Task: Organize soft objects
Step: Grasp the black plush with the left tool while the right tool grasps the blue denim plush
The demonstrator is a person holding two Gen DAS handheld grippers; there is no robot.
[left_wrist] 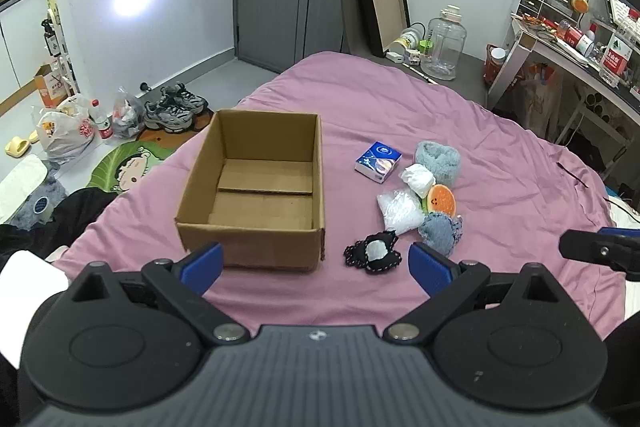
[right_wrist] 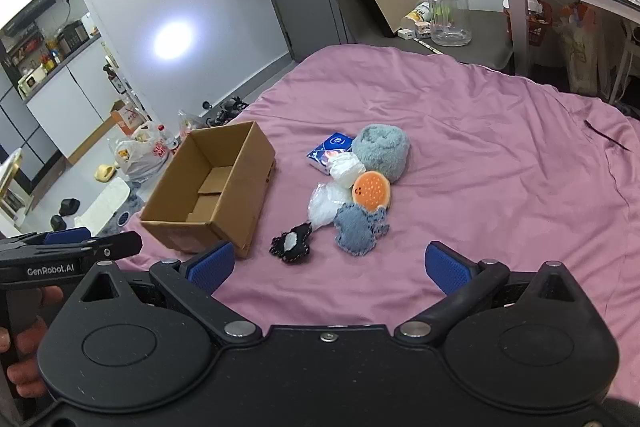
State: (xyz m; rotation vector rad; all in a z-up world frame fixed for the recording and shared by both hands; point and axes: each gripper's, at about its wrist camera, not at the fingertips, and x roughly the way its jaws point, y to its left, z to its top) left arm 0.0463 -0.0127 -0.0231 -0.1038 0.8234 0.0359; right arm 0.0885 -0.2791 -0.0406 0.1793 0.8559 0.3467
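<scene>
An open, empty cardboard box (left_wrist: 248, 187) (right_wrist: 208, 187) sits on the pink bedspread (left_wrist: 360, 99) (right_wrist: 480, 147). To its right lies a cluster of soft things: a fluffy blue-grey ball (left_wrist: 438, 157) (right_wrist: 382, 151), a white wad (left_wrist: 418, 179) (right_wrist: 346, 167), an orange round plush (left_wrist: 441, 201) (right_wrist: 371, 191), a clear bag of white stuffing (left_wrist: 400, 209) (right_wrist: 326, 205), a denim pouch (left_wrist: 442, 233) (right_wrist: 358, 231), a black patch with a pale centre (left_wrist: 374, 253) (right_wrist: 292, 243) and a blue tissue pack (left_wrist: 378, 157) (right_wrist: 330, 147). My left gripper (left_wrist: 316, 267) is open and empty just before the box and black patch. My right gripper (right_wrist: 328, 267) is open and empty before the cluster.
The left gripper shows at the left edge of the right wrist view (right_wrist: 72, 247); the right one at the right edge of the left wrist view (left_wrist: 600, 247). Shoes (left_wrist: 176, 107), bags (left_wrist: 64, 131) and a mat lie on the floor left of the bed. A desk (left_wrist: 580, 59) stands at the right, a water jug (left_wrist: 444, 43) beyond the bed.
</scene>
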